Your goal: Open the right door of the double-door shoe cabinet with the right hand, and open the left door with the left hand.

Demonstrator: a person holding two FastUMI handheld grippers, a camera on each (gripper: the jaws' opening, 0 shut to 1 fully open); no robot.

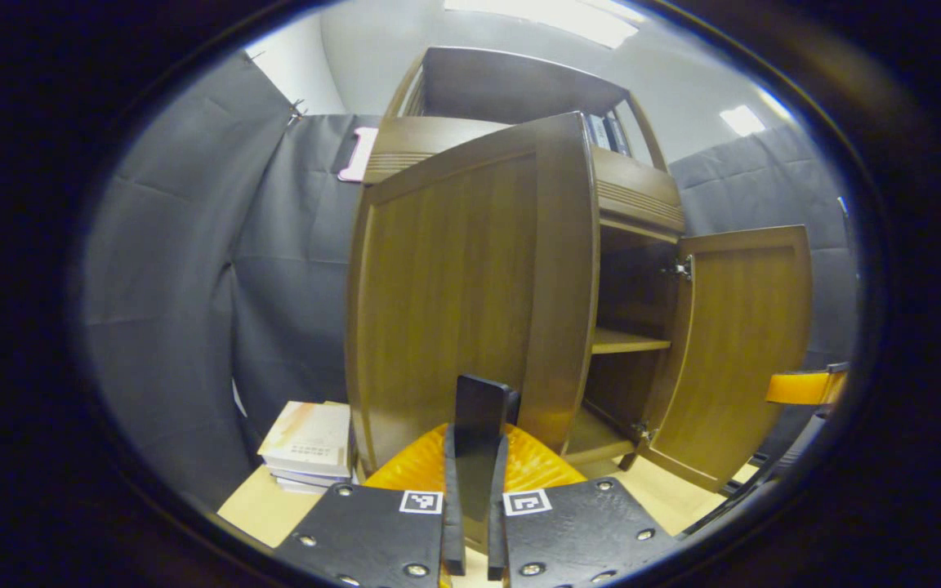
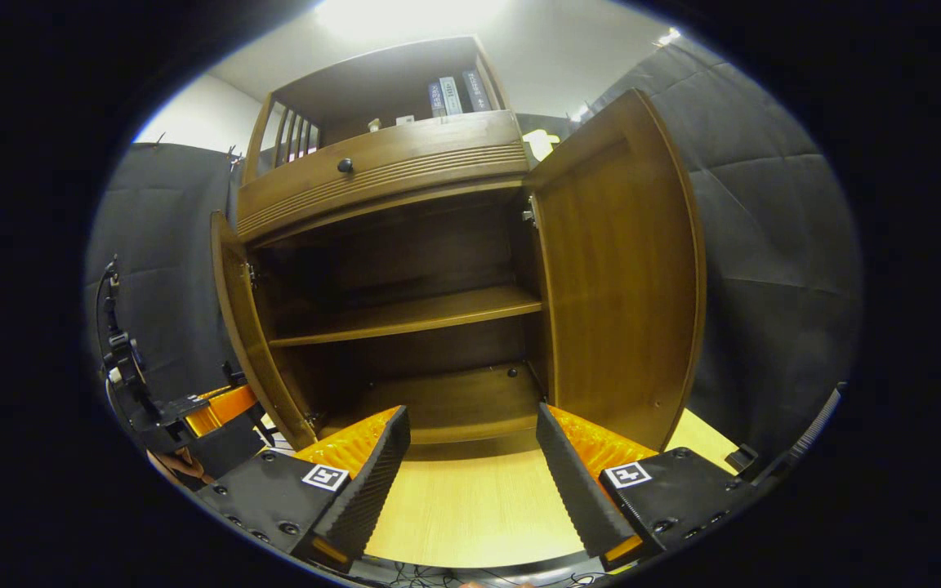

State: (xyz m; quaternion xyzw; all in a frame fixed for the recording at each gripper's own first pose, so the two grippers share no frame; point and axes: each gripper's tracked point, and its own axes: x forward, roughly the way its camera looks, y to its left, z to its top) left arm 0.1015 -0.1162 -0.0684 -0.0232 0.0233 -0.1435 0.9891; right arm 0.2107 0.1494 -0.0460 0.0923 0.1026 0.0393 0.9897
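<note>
Left fingers [image 1: 474, 482]: closed together, gripping nothing
Right fingers [image 2: 372, 474]: spread wide, empty
Left door [image 1: 454, 286]: open
Right door [image 2: 617, 278]: open

Glossy wood shoe cabinet [image 2: 405, 163], seemingly veneered.

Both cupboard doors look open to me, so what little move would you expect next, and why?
Probably letting go: the left gripper looks closed on the edge of the left door, which already stands wide. The right door is swung fully out, and the right gripper hangs open in front of the shelf. I'd guess the left fingers open and back away.
</note>
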